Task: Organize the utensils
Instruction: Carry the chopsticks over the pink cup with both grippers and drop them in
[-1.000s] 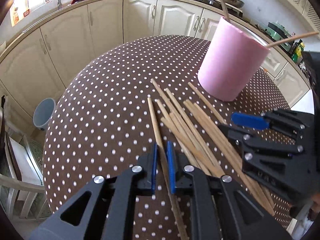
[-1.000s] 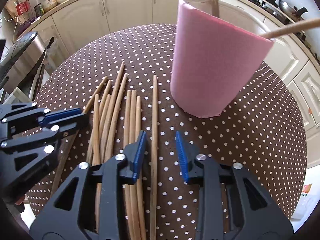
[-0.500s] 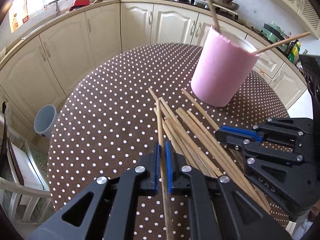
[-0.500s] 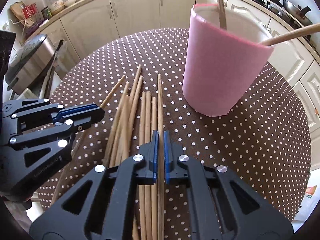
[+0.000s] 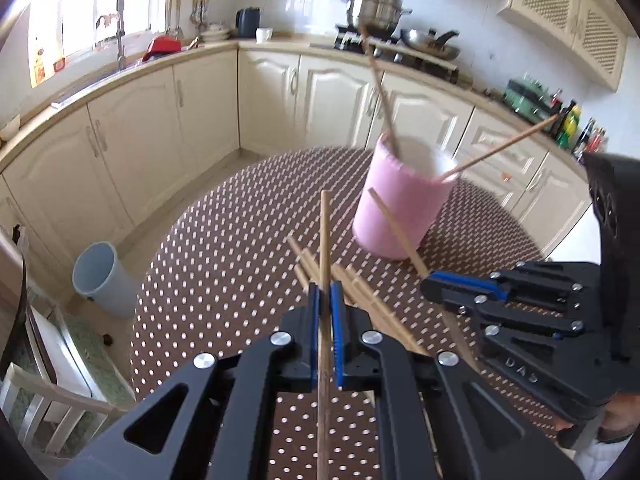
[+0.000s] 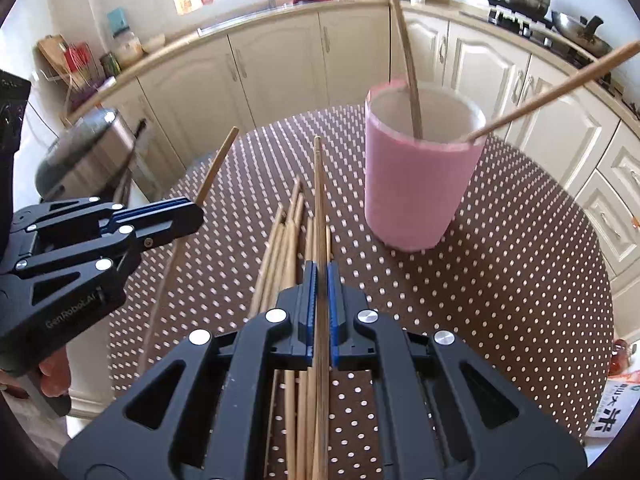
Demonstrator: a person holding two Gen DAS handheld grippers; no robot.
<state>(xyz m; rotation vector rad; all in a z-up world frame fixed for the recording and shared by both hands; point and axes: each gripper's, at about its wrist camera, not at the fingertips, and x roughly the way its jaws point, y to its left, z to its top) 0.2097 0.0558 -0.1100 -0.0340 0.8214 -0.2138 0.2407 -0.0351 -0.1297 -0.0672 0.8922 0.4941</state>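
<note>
Left wrist: left gripper point(image 5: 325, 300) clamping one thin wooden chopstick point(image 5: 325, 240), now lifted off the brown polka-dot tablecloth point(image 5: 224, 264), no longer lying flat. Right wrist: right gripper point(image 6: 320, 280), open a second ago, pinching another chopstick point(image 6: 319, 200), raised above the remaining pile point(image 6: 286, 240) beside the pink cylindrical holder point(image 6: 416, 192).

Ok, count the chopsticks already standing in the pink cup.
2. One chopstick leans on the pink cup's far-left rim; the other chopstick slants out over its right rim. Any lying lower inside would be hidden.
</note>
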